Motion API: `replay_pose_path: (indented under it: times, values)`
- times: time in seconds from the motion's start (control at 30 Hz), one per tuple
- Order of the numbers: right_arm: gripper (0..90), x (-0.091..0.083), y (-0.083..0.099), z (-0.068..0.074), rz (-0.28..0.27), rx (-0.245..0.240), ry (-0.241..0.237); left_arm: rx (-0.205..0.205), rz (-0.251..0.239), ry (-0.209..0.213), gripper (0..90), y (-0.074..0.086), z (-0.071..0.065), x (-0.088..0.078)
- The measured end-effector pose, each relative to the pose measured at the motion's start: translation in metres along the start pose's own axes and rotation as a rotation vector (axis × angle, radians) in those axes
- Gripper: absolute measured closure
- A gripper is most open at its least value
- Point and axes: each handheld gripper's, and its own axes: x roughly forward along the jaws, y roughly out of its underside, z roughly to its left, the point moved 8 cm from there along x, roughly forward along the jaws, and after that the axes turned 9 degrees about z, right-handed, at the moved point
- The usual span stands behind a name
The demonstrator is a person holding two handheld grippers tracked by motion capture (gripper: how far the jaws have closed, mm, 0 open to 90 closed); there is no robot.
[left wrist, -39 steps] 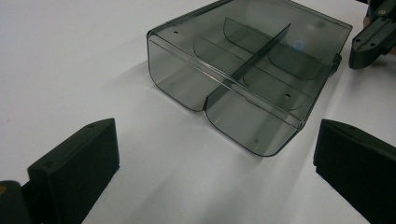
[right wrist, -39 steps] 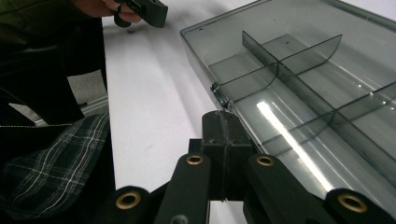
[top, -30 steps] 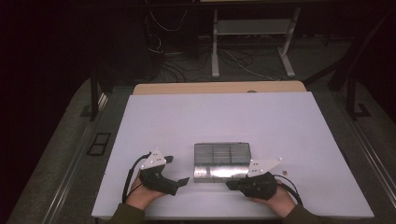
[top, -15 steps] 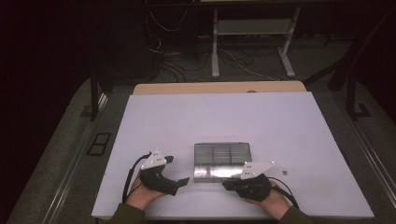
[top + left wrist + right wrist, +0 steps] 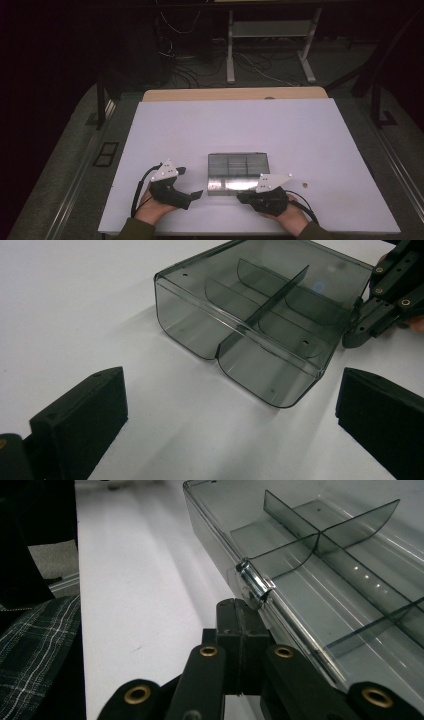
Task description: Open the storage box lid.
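High view: smoky divided box sits near surface's front edge, empty. Right claw pressed together at its latch – box looks unopened; left claw wide apart, waiting.

A smoky-grey clear plastic divided box sits on the white table at upper centre. The left gripper stands wide apart at the bottom corners. Another black gripper touches the box's right end.

A white table (wooden strip along its far edge) stands before a metal frame and loose cables.
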Motion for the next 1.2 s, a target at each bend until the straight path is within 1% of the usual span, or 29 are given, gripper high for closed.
replay_pose_path:
  times: [0.77,1.0,1.17,1.2]
  values:
    - [89.3,-0.003,-0.0007,-0.0013,-0.014,-0.005,-0.01,0.003,0.003,0.002,0.0,0.0,-0.0006,0.0004]
    - [89.4,-0.0009,0.0012,-0.0007,0.004,-0.02,-0.003,0.004,0.007,0.004,0.0,0.0004,-0.0009,0.0008]
    - [89.3,0.0009,0.002,-0.0004,0.01,-0.03,0.013,0.003,0.006,0.003,0.0,0.0003,-0.0008,0.0006]
    - [89.4,-0.0022,-0.0005,-0.0004,-0.016,-0.017,0.006,0.002,0.005,0.004,0.0,0.0001,-0.0009,0.0005]
